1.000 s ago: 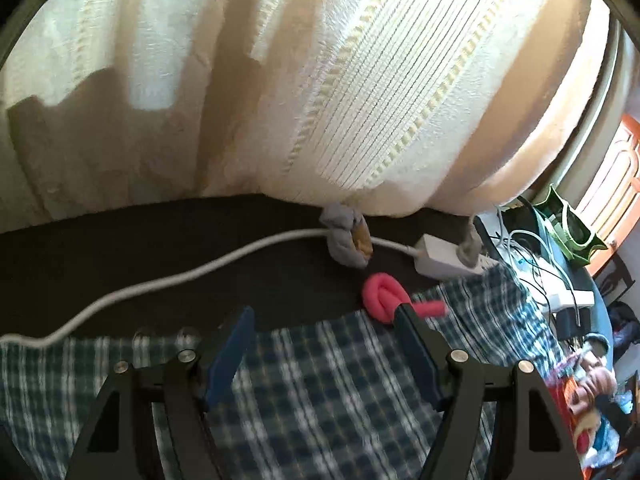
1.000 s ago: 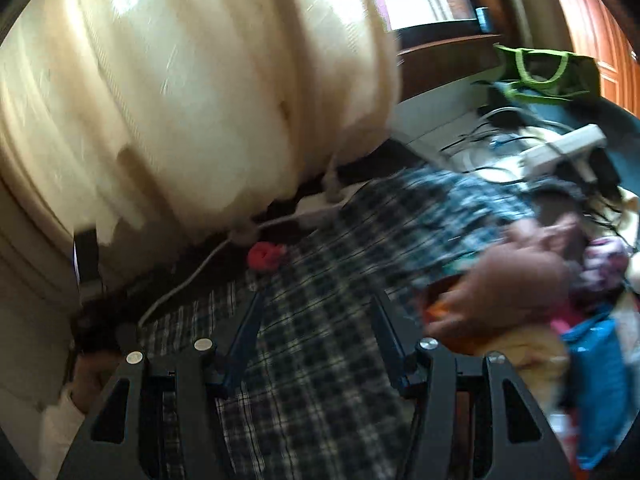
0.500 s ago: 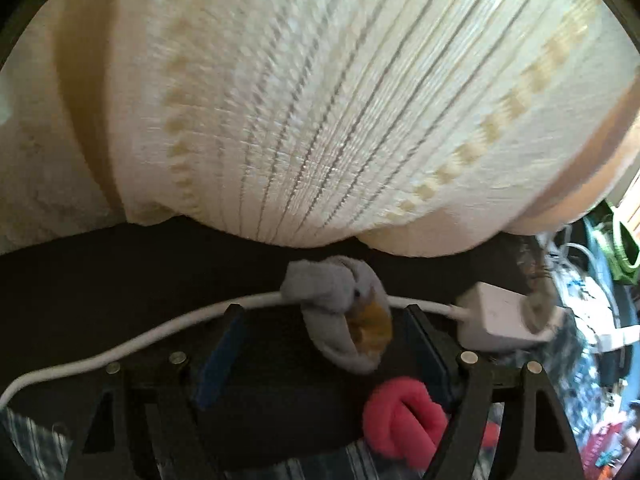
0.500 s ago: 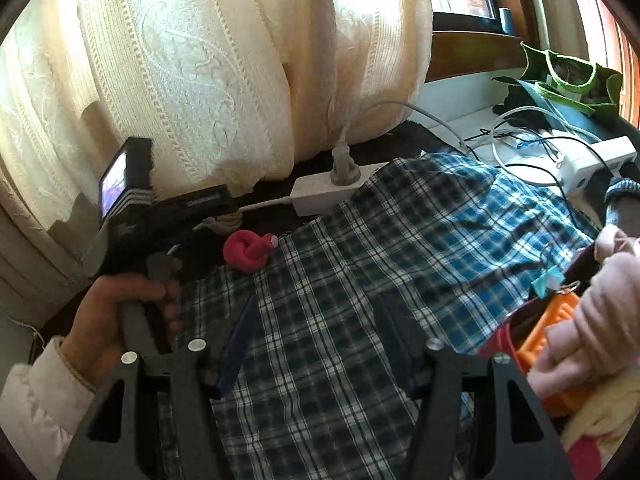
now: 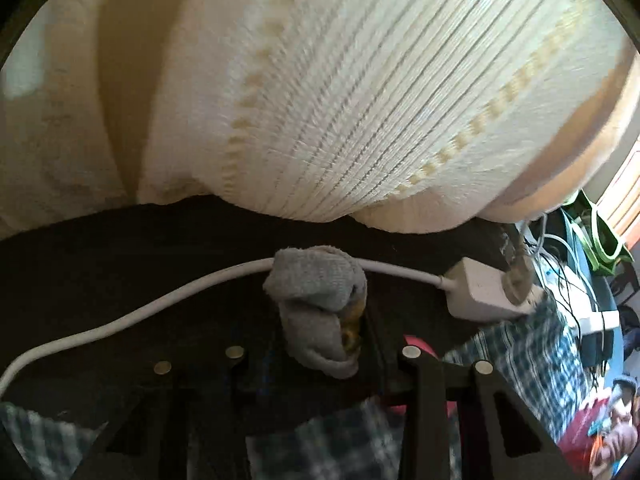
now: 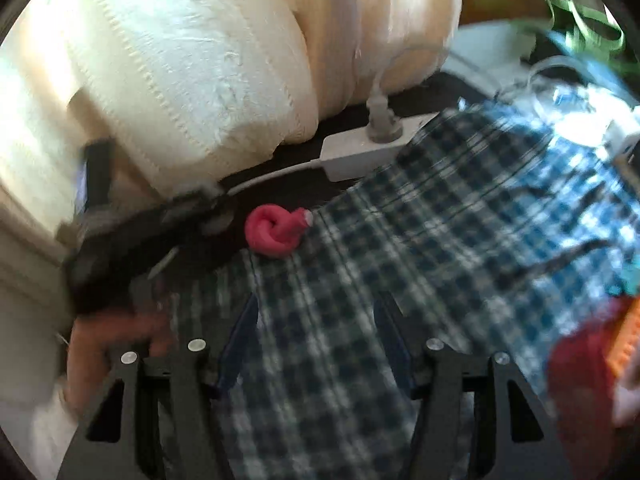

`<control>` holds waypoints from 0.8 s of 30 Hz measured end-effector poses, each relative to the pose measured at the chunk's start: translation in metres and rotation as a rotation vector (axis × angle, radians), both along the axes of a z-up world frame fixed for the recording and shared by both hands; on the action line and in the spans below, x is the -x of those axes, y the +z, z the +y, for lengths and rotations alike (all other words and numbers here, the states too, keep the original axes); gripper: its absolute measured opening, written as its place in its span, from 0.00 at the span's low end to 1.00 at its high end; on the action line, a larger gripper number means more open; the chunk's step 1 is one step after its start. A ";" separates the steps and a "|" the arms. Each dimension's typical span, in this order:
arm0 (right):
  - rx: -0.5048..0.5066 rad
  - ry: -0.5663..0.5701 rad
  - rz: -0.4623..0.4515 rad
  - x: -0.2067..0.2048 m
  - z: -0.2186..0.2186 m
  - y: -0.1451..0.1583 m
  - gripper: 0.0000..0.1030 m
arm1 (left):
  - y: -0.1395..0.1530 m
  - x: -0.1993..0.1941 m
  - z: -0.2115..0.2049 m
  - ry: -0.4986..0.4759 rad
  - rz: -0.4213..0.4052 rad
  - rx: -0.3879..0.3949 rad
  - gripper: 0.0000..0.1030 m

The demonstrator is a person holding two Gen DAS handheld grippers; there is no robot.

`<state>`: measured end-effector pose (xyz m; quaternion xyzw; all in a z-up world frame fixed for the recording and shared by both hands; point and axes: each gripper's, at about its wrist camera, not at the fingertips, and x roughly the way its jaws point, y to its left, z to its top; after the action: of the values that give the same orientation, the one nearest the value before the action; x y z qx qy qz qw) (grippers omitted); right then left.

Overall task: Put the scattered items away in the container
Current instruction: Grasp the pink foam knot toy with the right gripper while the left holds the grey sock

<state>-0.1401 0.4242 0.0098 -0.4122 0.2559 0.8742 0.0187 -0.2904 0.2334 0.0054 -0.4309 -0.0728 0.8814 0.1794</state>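
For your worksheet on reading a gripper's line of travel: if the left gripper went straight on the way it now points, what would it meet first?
The grey rolled sock, which sits between the left gripper fingers. Just beyond it lies the white cable, then the cream curtain, though depth is unclear.

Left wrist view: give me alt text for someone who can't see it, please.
A rolled grey sock sits between the fingers of the left tool, lying across a white power cable on a dark surface. The cable runs right to a white power strip. Cream curtain fills the upper frame; plaid cloth lies lower right.
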 end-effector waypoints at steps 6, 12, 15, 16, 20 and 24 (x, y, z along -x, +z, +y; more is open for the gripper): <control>0.146 -0.032 -0.031 0.047 -0.001 -0.016 0.63 | 0.015 -0.024 -0.032 -0.015 0.031 -0.004 0.37; 0.156 -0.077 -0.053 0.065 0.005 -0.025 0.28 | 0.017 -0.030 -0.048 -0.020 0.023 -0.020 0.37; 0.145 -0.071 -0.026 0.064 0.006 -0.019 0.19 | 0.016 -0.031 -0.048 -0.021 0.018 -0.021 0.37; 0.133 -0.070 -0.011 0.061 0.006 -0.014 0.17 | 0.014 -0.032 -0.048 -0.022 0.016 -0.020 0.37; 0.094 -0.061 0.048 0.047 0.006 0.008 0.15 | 0.017 -0.041 -0.045 -0.026 0.017 -0.023 0.37; 0.067 -0.047 0.104 0.019 0.005 0.031 0.15 | 0.029 -0.058 -0.039 -0.045 0.032 -0.024 0.37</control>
<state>-0.1594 0.4288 0.0408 -0.3605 0.2954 0.8846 0.0123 -0.2325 0.1941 0.0340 -0.4161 -0.0709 0.8829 0.2057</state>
